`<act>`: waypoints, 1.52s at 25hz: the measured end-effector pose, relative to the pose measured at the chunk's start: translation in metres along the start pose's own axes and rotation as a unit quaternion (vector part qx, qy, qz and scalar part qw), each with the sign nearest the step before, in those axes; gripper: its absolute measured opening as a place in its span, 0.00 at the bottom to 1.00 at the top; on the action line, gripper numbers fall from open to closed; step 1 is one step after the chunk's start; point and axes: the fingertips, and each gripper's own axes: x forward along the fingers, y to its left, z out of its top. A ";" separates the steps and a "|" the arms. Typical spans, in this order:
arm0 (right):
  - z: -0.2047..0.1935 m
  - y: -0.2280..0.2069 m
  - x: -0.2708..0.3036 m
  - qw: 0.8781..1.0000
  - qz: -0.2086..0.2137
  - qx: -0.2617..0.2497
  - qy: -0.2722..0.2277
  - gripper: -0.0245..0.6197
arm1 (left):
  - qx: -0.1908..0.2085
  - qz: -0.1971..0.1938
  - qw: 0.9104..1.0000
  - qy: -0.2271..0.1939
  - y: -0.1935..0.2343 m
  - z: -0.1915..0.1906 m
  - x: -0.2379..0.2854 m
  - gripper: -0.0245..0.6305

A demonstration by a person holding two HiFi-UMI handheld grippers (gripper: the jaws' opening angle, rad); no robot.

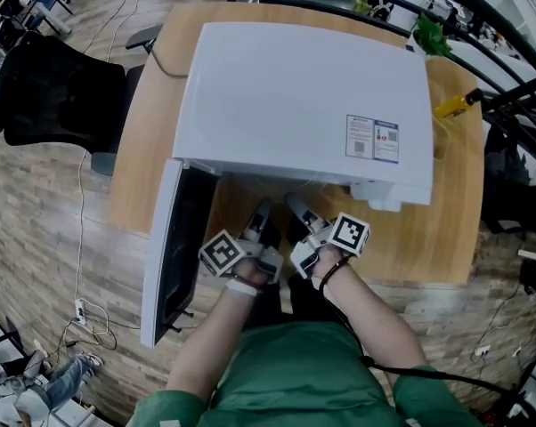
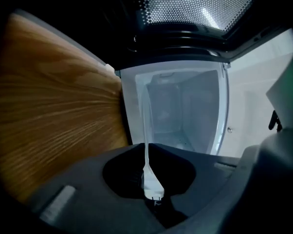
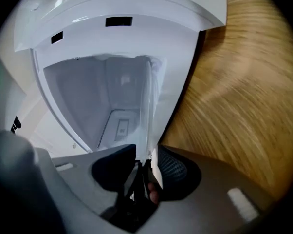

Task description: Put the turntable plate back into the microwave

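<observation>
The left gripper (image 2: 154, 195) is seen clamped on the rim of the glass turntable plate (image 2: 147, 130), which is held on edge and shows as a thin pale line rising toward twelve o'clock. In the right gripper (image 3: 144, 172) the same rim stands between the jaws, but these are spread wide and the pads are not seen pressing on it. The cavity (image 2: 185, 106) of the microwave (image 1: 304, 105) lies open at twelve o'clock of both grippers. Its door (image 1: 174, 256) is swung out at nine o'clock, and the wooden table (image 1: 428, 234) lies beneath.

The plate is judged stiff, weighty for its thinness, smooth, slippery and breakable. It is best taken at the thick rim on opposite sides, levelled, and lowered gently onto the cavity floor. With one grip loose, a slip is to be feared.
</observation>
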 end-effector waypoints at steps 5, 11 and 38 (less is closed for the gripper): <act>-0.008 -0.002 -0.007 1.000 -0.005 -0.008 0.004 0.19 | 0.012 0.004 1.000 -0.001 0.002 0.007 0.009 0.09; 0.005 0.003 0.000 1.000 -0.001 -0.023 -0.010 0.05 | 0.003 -0.008 1.000 -0.004 -0.004 0.010 0.023 0.09; 0.039 -0.001 0.017 0.999 -0.028 -0.019 -0.033 0.06 | 0.029 0.011 0.999 0.016 -0.001 0.020 0.052 0.10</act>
